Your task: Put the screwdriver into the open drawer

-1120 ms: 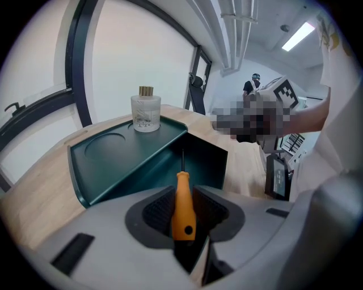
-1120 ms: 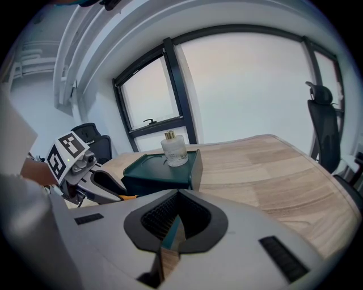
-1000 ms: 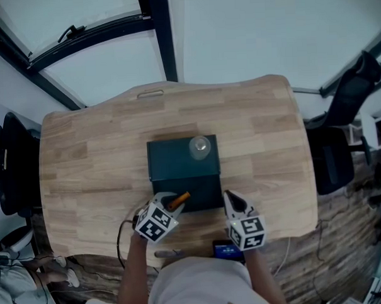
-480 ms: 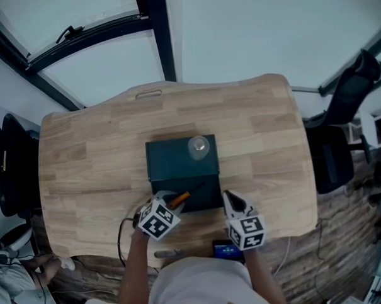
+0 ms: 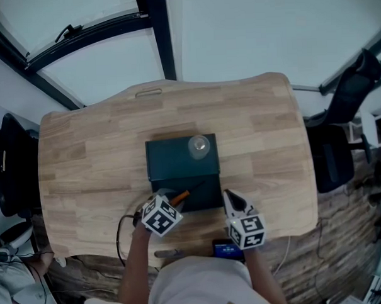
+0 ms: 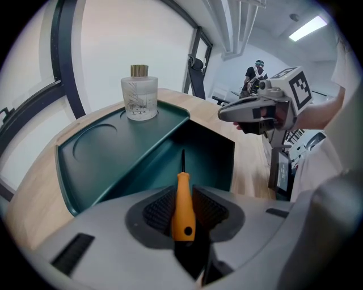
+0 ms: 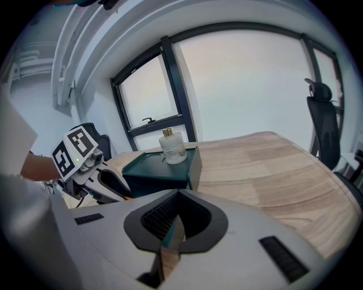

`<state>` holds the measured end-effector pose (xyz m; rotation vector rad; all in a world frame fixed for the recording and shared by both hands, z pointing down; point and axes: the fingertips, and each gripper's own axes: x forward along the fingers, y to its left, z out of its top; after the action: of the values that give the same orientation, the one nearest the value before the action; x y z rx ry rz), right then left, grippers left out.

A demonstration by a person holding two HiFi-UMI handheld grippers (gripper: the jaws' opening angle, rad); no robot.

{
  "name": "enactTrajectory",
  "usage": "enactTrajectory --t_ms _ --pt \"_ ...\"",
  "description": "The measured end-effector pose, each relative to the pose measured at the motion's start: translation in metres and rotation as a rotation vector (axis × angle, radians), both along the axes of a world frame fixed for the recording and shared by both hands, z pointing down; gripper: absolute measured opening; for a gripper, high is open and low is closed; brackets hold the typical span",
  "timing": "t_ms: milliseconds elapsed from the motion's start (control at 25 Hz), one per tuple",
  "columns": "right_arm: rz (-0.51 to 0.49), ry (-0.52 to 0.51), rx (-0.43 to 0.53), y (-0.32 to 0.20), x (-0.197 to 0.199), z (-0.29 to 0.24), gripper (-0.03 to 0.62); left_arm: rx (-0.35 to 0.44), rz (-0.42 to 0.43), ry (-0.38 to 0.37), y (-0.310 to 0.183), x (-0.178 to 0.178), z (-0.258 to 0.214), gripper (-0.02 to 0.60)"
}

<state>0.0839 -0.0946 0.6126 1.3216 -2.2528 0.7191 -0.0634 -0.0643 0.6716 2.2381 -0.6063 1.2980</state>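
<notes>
**Table [image 5: 83,159] scene: screwdriver [image 6: 183,207] poised at the open drawer [image 6: 210,153]**

Big windows with dark frames fill the background, and dark chairs stand off both ends of the pale wooden table. At its middle sits a dark green cabinet [image 5: 178,158] with a tray-like top. A clear jar [image 5: 199,146] stands on the far right part of that top. The drawer is pulled out toward the person, and its hollow looks dark and bare from the left gripper view.

The left hand-held gripper [image 5: 170,202] tilts down at the drawer's near left corner. Its ribbed pads pinch the screwdriver by the orange handle, and the thin dark shaft points ahead into the drawer's hollow. From the head view the tip lies over the drawer, not yet inside on its floor.

The right hand-held gripper [image 5: 230,200] hangs just beside the drawer's near right corner. Its jaws are pressed almost together, with only a sliver of gap and nothing between them.

The screwdriver is probably light and stiff. Its handle looks smooth, so it could slide or swing in the pads if the grip loosens early. The handle is the right place to hold, near its middle as now, since the shaft is too thin for the pads. A low release should stop it bouncing or rolling.
</notes>
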Motion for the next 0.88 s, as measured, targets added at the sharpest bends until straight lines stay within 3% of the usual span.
enactTrajectory --t_ms 880 --pt "0.014 -0.006 -0.005 0.001 0.004 0.001 -0.003 -0.127 0.039 -0.132 0.002 -0.002 0.012 0.095"
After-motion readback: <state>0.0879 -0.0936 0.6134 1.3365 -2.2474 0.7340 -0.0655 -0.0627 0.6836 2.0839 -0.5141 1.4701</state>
